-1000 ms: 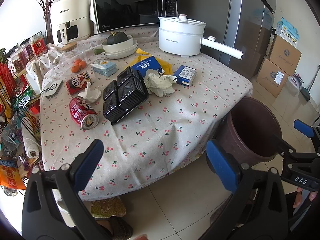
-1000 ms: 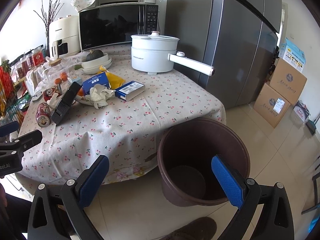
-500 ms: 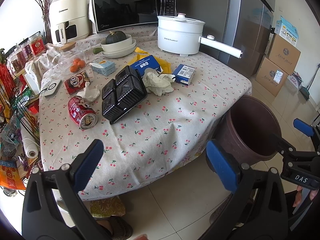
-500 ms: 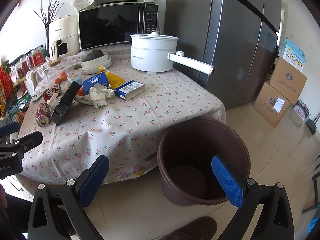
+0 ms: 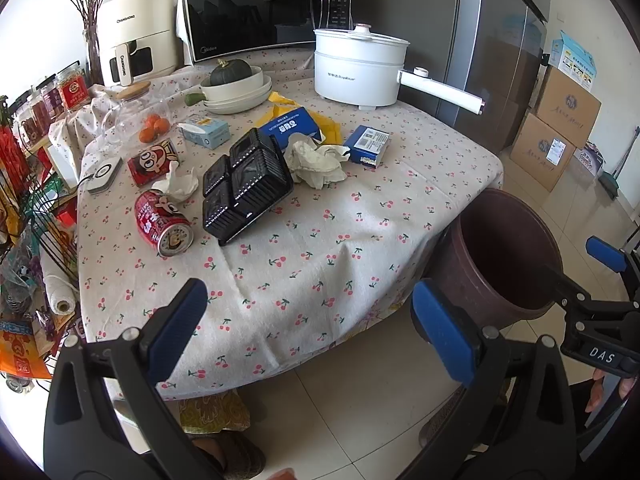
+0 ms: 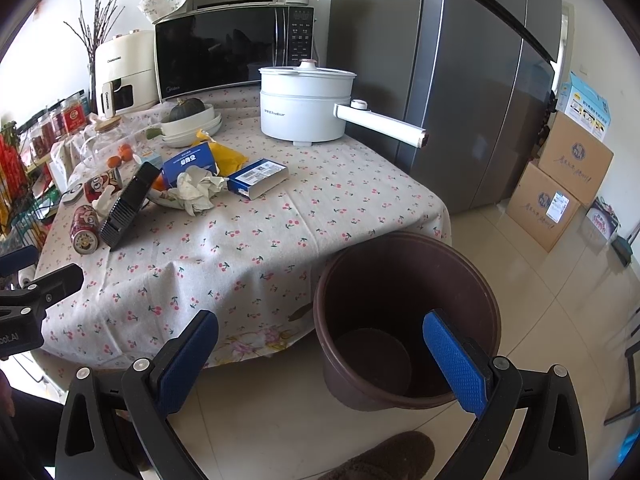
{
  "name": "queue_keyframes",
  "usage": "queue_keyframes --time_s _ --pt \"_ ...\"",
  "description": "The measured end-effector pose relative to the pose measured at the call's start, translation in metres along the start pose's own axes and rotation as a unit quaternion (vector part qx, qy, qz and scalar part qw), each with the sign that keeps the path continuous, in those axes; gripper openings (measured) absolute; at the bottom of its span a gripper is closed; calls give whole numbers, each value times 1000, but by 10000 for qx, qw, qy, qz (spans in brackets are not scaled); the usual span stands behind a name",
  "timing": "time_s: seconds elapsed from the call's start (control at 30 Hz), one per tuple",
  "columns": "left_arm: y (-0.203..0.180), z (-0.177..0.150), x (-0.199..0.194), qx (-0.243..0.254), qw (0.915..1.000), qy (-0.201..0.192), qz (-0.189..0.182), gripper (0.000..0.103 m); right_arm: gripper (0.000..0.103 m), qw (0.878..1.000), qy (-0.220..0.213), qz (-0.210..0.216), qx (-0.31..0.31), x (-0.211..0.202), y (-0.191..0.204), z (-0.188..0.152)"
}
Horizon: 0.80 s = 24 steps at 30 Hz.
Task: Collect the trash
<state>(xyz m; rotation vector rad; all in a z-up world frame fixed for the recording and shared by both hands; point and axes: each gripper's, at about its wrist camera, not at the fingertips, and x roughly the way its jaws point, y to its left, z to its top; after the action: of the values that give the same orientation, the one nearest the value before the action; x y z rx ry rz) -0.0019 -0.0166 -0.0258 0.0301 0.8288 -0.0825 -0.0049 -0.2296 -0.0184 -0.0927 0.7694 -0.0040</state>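
Note:
A black plastic food tray (image 5: 244, 188) lies mid-table, shown edge-on in the right wrist view (image 6: 128, 204). Beside it are crumpled tissues (image 5: 316, 160) (image 6: 200, 188), a smaller tissue (image 5: 180, 180), a red can on its side (image 5: 162, 222) (image 6: 85, 227), a red carton (image 5: 154, 160), and blue boxes (image 5: 366, 144) (image 6: 258, 178). A brown bin (image 5: 504, 256) (image 6: 404, 320) stands on the floor at the table's right corner. My left gripper (image 5: 308, 328) is open and empty before the table's near edge. My right gripper (image 6: 320, 356) is open and empty beside the bin's near rim.
A white electric pot (image 5: 360, 68) with a long handle, stacked bowls with a squash (image 5: 236, 86), a microwave (image 5: 264, 4) and an air fryer (image 5: 136, 36) stand at the back. A fridge (image 6: 460, 80) and cardboard boxes (image 6: 560, 184) are to the right. A cluttered rack (image 5: 24, 200) is at the left.
Both grippers have barely moved; the views have shifted only slightly. Both stay open and empty.

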Motion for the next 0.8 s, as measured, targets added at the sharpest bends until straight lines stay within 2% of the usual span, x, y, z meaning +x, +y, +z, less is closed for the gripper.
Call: queue_keyframes --time_s 0.4,0.57,0.8 --pt "6 1 5 30 9999 136 57 102 103 9999 -40 -115 -24 3 -6 -7" --pt "11 5 8 18 9997 238 -18 102 103 9999 -110 -114 -22 -4 -7 4" --pt "31 22 11 -51 9995 295 -43 102 103 9998 159 -47 -55 -2 -11 35"
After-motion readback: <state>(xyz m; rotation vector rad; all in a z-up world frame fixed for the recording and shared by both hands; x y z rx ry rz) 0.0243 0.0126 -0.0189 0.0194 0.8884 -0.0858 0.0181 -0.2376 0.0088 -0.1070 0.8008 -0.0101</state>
